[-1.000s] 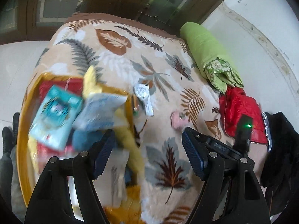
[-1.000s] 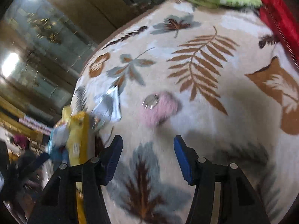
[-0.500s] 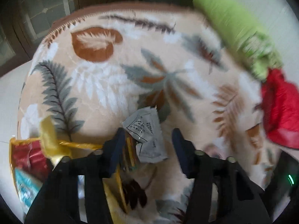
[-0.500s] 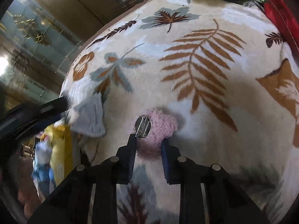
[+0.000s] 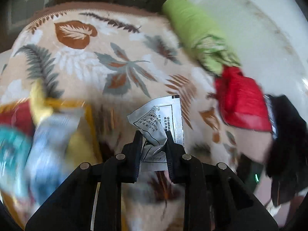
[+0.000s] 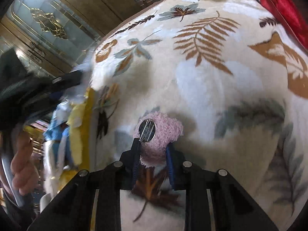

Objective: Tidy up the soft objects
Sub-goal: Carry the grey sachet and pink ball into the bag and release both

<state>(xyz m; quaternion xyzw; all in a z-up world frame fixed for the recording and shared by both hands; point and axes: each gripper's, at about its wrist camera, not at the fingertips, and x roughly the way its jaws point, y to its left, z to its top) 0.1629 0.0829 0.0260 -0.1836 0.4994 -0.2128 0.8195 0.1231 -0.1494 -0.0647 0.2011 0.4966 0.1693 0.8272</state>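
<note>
My left gripper (image 5: 153,134) is shut on a crumpled silver sachet (image 5: 157,119) with black print and holds it above the leaf-patterned blanket (image 5: 115,57). My right gripper (image 6: 153,146) is shut on a fluffy pink fabric piece (image 6: 163,132) with a round metal pin back (image 6: 147,130), just above the blanket (image 6: 211,77). A yellow-rimmed box (image 5: 90,115) with blurred blue, red and yellow soft items sits at the left; it also shows in the right wrist view (image 6: 88,115).
A rolled green cloth (image 5: 192,32), a red quilted garment (image 5: 240,100) and black fabric (image 5: 284,144) lie along the blanket's right edge by a white wall. A hand (image 6: 21,165) and the left gripper's body (image 6: 38,88) show at the left. Wooden glass-door cabinets (image 6: 48,23) stand behind.
Both grippers closed from open. The left one took hold of the silver sachet and lifted it. The right one closed on the pink fluffy piece and raised it slightly.
</note>
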